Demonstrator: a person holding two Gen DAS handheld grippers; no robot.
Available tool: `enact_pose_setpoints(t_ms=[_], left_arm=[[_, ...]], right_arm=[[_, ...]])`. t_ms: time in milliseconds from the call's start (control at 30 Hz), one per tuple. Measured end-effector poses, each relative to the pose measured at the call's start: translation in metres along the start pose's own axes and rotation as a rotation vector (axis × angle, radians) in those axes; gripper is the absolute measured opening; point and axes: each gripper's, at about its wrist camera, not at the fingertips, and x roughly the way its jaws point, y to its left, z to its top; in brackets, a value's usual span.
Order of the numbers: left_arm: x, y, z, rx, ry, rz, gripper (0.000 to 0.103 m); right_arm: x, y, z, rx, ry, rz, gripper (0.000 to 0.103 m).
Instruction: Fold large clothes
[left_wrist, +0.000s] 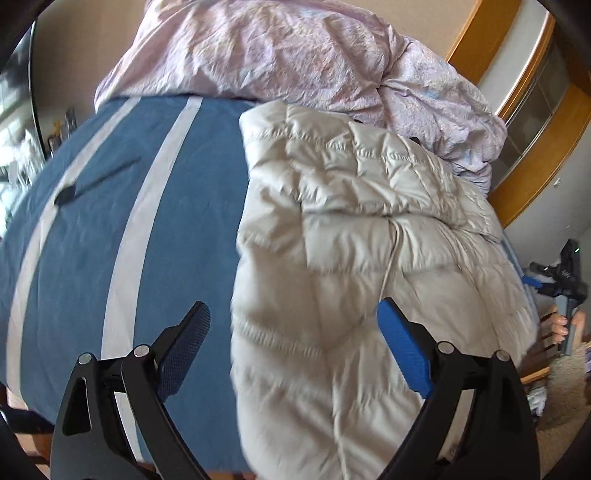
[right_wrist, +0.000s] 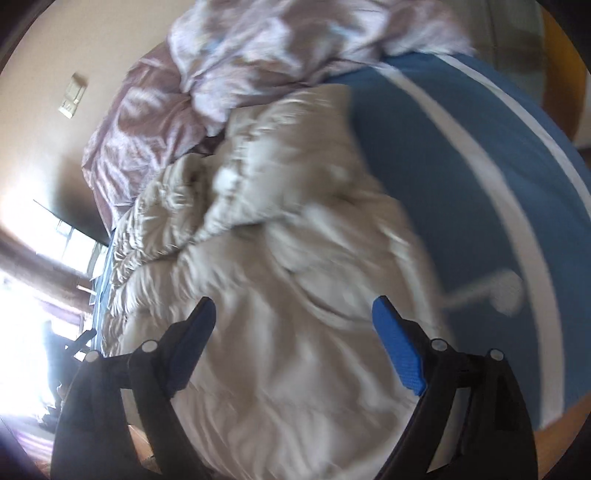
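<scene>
The pale quilted puffer jacket (left_wrist: 351, 258) lies bunched on the blue striped bedcover (left_wrist: 110, 221) of the bed, just in front of a crumpled lilac duvet (left_wrist: 258, 55), with a loose drawstring (left_wrist: 391, 254) trailing over its folds. Both claws are spread wide and hold nothing: the left claw (left_wrist: 293, 347) hangs over the jacket's near edge where it meets the bedcover, the right claw (right_wrist: 293, 343) over the jacket's broad near panel. The jacket looks partly doubled over but lumpy, so the fold is judged unfinished. To do the next step well, each claw should come down on an outer hem or corner, not on the puffy middle, and pinch only one layer. Lifting both edges together and keeping them level should stop the slippery fabric sliding. The white cord (right_wrist: 487, 288) on the bedcover, beside the jacket, is best left clear of the fold.
</scene>
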Motion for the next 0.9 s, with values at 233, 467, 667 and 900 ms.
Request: enact_pose_setpoints(t_ms=[233, 467, 667, 900], left_arm=[[-0.001, 0.032, -0.041, -0.159, 0.058, -0.168, 0.09], [0.004, 0.025, -0.06, -0.167, 0.075, -0.247, 0.084], [0.0, 0.022, -0.076, -0.181, 0.066, -0.328, 0.084], [-0.003, 0.023, -0.093, -0.257, 0.067, -0.403, 0.076]], right_arm=[[-0.023, -0.071, -0.046, 0.139, 0.06, 0.049, 0.08], [-0.014, -0.079, -0.066, 0.159, 0.123, 0.137, 0.069], [-0.003, -0.063, -0.073, 0.102, 0.165, 0.196, 0.068], [-0.001, -0.06, -0.084, 0.092, 0.19, 0.266, 0.063]])
